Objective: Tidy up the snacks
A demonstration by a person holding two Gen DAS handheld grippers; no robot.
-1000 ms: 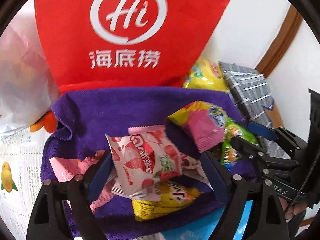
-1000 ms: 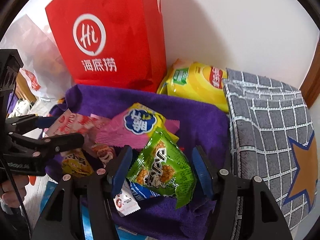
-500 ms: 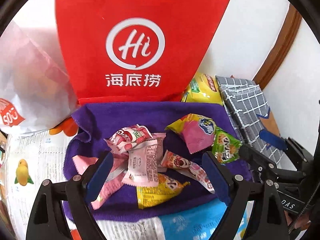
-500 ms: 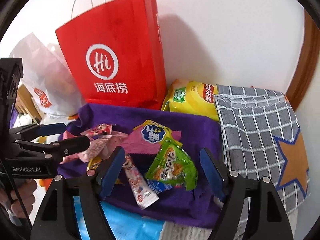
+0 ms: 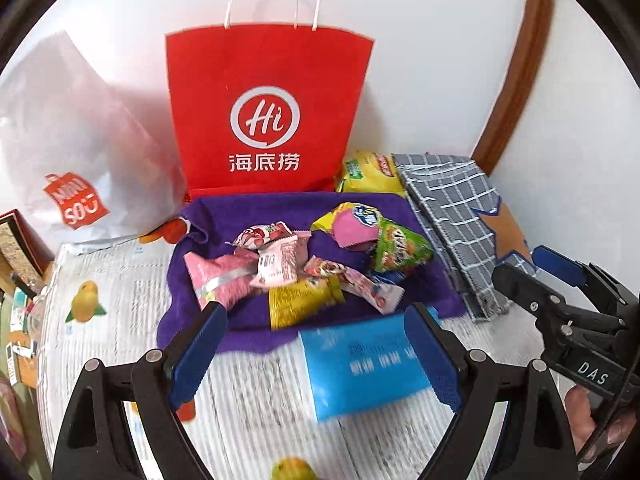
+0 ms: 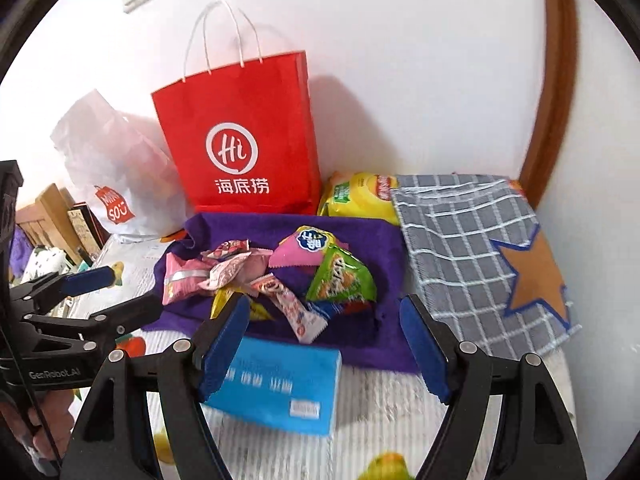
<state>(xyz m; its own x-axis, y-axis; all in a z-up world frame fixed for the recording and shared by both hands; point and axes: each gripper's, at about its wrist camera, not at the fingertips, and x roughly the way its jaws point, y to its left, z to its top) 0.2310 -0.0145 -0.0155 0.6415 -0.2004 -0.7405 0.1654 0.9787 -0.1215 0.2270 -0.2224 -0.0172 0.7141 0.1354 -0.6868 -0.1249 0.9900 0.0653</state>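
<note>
both your grippers hang back w/ jaws released, nothing held: left gripper (image 5: 314,354), right gripper (image 6: 326,344). the small snack packets (image 5: 296,268) lie heaped on the purple fleece cloth (image 5: 248,208), on the desk (image 5: 248,396). probably next: pick one at a time. go for the green triangular foil packet (image 6: 340,278) w/ the right, it sits on top at the heap's right edge; come straight down, pinch a crimped edge. the flat blue tissue pack (image 6: 276,392) lies just in front of the cloth, so clear it. red paper carrier bag (image 6: 240,140) stands behind the cloth, grey checked cloth (image 6: 460,240) to the right.
</note>
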